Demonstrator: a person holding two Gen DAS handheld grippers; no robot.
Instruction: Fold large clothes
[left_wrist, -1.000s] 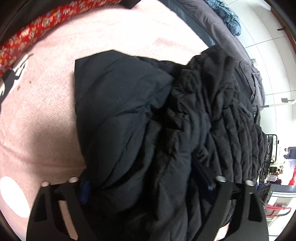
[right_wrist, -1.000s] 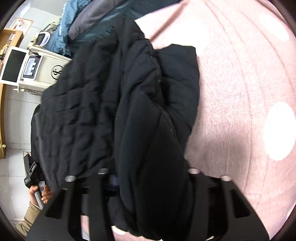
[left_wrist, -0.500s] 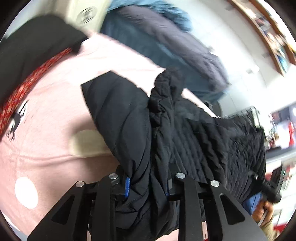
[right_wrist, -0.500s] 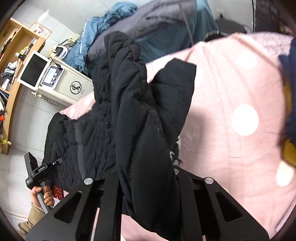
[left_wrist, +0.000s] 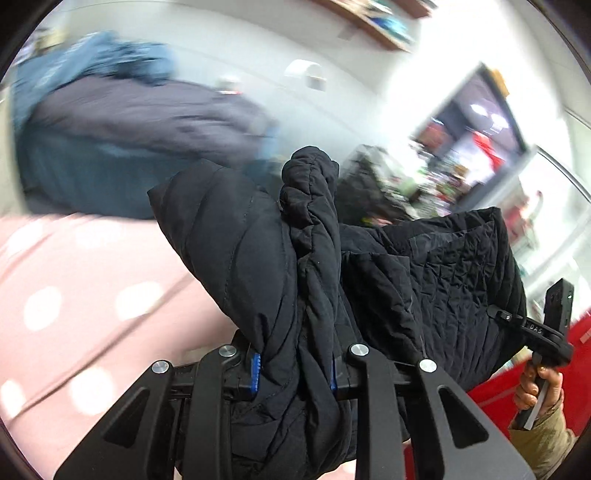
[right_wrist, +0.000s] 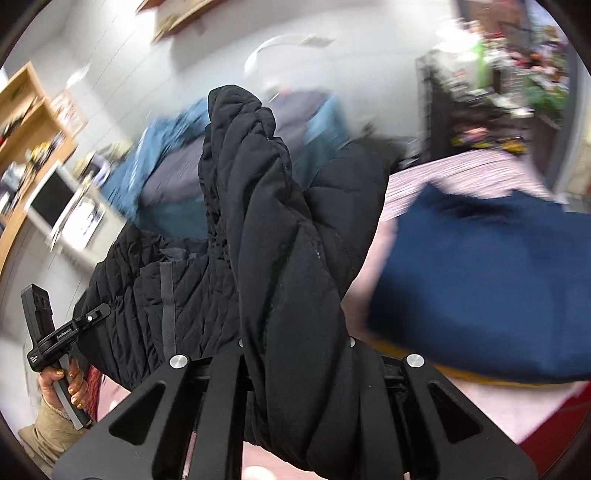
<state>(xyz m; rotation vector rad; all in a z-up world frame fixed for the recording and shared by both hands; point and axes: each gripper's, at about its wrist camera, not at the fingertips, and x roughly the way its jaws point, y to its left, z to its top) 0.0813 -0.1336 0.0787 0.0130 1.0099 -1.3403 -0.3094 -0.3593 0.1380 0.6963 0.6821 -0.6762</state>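
- The pink, white-dotted bedspread (left_wrist: 92, 280) lies below and beside your hanging load.
- Your black quilted padded jacket (left_wrist: 280, 258) hangs bunched between both grippers, lifted off the bedspread.
- Your left gripper (left_wrist: 295, 365) has its jaws clamped on a thick fold of jacket.
- Your right gripper (right_wrist: 295, 354) has its jaws pinched tight on another fold.

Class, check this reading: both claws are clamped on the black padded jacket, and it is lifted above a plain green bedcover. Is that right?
Not quite. The bedcover is pink with white dots, not plain green; the left wrist view shows it. The rest stands: the left claw and right claw both clamp the black padded jacket, lifted above it.
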